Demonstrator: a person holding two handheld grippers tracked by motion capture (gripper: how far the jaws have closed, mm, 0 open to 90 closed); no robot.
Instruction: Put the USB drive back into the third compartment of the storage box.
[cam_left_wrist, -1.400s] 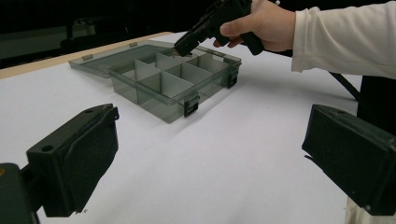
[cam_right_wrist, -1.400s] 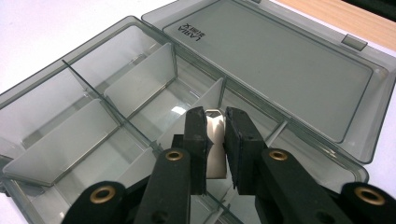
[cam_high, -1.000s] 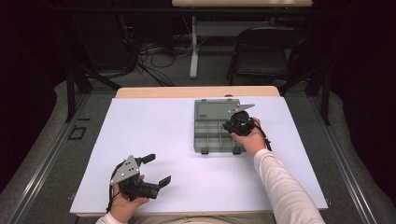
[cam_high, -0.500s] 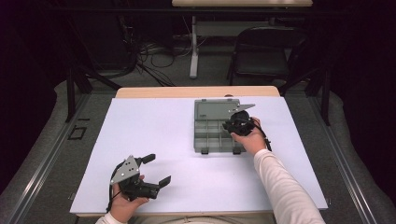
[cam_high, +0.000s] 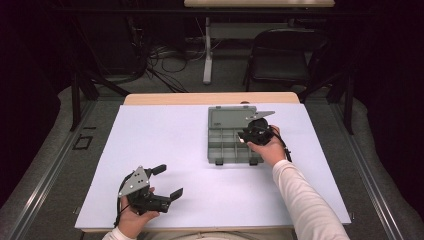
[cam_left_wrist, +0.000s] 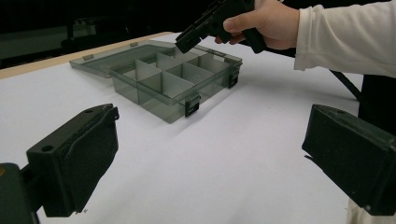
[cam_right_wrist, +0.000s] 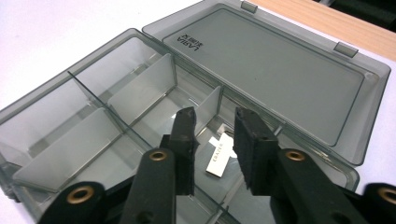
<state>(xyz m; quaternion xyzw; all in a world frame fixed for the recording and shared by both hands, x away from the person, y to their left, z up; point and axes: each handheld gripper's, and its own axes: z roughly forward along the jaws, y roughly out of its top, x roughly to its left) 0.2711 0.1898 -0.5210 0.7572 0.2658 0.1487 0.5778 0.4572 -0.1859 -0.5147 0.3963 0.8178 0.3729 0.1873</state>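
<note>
A smoky grey compartment box (cam_high: 222, 145) lies open right of the table's middle, its lid (cam_high: 230, 116) flat on the far side. My right gripper (cam_high: 244, 136) hovers over the box's right-hand compartments. In the right gripper view its jaws (cam_right_wrist: 215, 113) stand a little apart with nothing between them, above a small white eraser (cam_right_wrist: 219, 160) that lies on a compartment floor. The other compartments (cam_right_wrist: 93, 84) look bare. My left gripper (cam_high: 169, 181) rests near the front left of the table, open wide and holding nothing (cam_left_wrist: 210, 158); it faces the box (cam_left_wrist: 173, 79) and the right gripper (cam_left_wrist: 205, 23).
A white sheet (cam_high: 165, 135) covers the table, with a wooden strip (cam_high: 210, 98) showing at the far edge. A black folding chair (cam_high: 282, 60) and floor cables (cam_high: 165, 60) lie beyond the table. Metal rails run along both sides.
</note>
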